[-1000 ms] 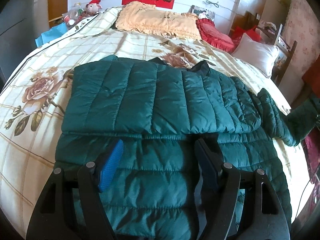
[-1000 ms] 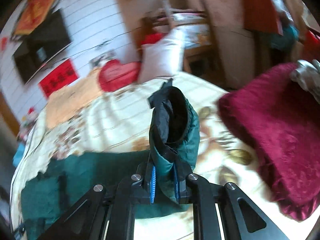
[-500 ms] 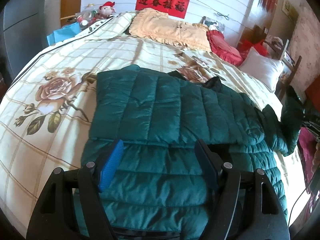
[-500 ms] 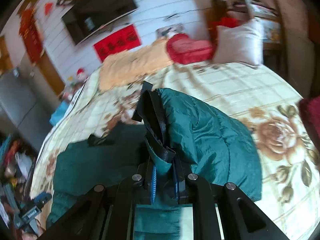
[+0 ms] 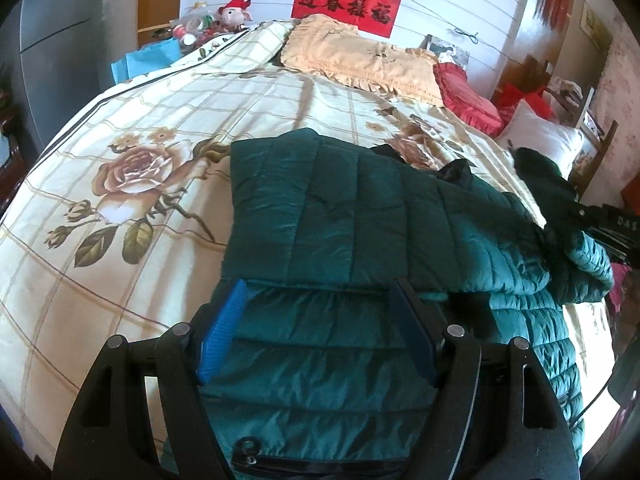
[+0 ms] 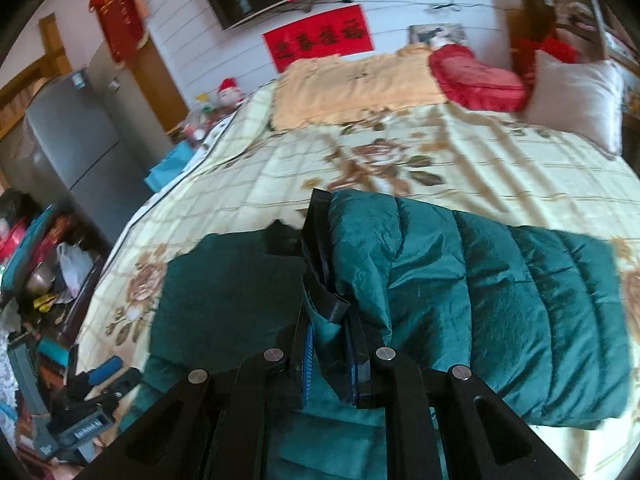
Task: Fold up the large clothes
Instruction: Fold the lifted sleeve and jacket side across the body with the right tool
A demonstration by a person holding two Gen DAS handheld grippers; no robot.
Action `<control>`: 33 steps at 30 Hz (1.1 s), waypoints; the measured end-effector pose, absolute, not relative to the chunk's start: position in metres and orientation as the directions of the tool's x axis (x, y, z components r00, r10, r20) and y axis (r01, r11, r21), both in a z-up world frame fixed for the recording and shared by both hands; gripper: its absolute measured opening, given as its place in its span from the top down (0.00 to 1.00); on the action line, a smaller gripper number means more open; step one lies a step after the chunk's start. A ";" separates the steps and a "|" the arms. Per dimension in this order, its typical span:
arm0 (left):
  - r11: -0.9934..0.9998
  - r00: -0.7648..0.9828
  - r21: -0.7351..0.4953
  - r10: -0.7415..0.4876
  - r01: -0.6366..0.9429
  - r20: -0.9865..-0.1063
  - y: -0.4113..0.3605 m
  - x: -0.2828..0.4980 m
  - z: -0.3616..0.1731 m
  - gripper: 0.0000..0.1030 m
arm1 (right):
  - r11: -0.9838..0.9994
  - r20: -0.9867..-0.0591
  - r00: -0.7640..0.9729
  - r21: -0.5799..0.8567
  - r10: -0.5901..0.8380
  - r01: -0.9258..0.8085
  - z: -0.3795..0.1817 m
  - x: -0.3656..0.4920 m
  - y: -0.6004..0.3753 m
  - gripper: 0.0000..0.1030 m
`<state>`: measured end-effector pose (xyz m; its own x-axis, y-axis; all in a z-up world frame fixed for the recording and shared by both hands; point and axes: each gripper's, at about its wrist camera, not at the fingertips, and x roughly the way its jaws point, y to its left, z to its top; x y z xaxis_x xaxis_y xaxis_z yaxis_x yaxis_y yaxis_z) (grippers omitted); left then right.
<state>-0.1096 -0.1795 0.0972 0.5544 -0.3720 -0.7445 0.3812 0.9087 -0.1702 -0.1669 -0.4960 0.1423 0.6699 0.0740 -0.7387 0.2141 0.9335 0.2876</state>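
A dark green quilted puffer jacket [image 5: 360, 220] lies on the bed, its left part folded over the body. My left gripper [image 5: 320, 308] is open, hovering just above the jacket's lower body near the fold edge. My right gripper [image 6: 330, 340] is shut on the cuff of the jacket's sleeve [image 6: 480, 300], with the black cuff band [image 6: 320, 252] sticking up between the jaws. The sleeve is carried over the jacket body [image 6: 224, 280]. In the left wrist view the lifted sleeve [image 5: 560, 208] shows at the right, with the right gripper partly visible behind it.
The bed has a cream floral quilt [image 5: 140, 160], a peach pillow [image 5: 360, 60], a red cushion [image 5: 468, 92] and a white pillow [image 5: 540, 136] at the head. A grey fridge [image 6: 80, 140] and floor clutter [image 6: 40, 280] lie to the left of the bed.
My right gripper has swung the sleeve from the bed's right side leftward over the jacket. My left gripper has shifted slightly right and stays open.
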 end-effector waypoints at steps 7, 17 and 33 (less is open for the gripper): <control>0.913 0.553 -0.181 -0.370 0.366 -0.746 -0.168 -0.102 0.096 0.28 | 0.926 -0.740 0.635 0.364 0.223 0.099 0.132 -0.123 -0.440 0.88; 0.923 0.552 -0.203 -0.360 0.326 -0.752 -0.145 -0.090 0.090 0.28 | 0.909 -0.753 0.564 0.416 0.339 0.009 0.106 -0.075 -0.371 0.88; 0.883 0.498 -0.350 -0.466 0.313 -0.731 -0.133 -0.079 0.086 0.28 | 0.850 -0.709 0.527 0.525 0.469 -0.050 0.095 -0.065 -0.350 0.21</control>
<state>-0.0788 -0.1329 0.0863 0.4979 -0.4664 -0.7311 0.3132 0.8829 -0.3500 -0.0646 -0.3498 0.0949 0.5271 0.4691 -0.7086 -0.0500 0.8495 0.5252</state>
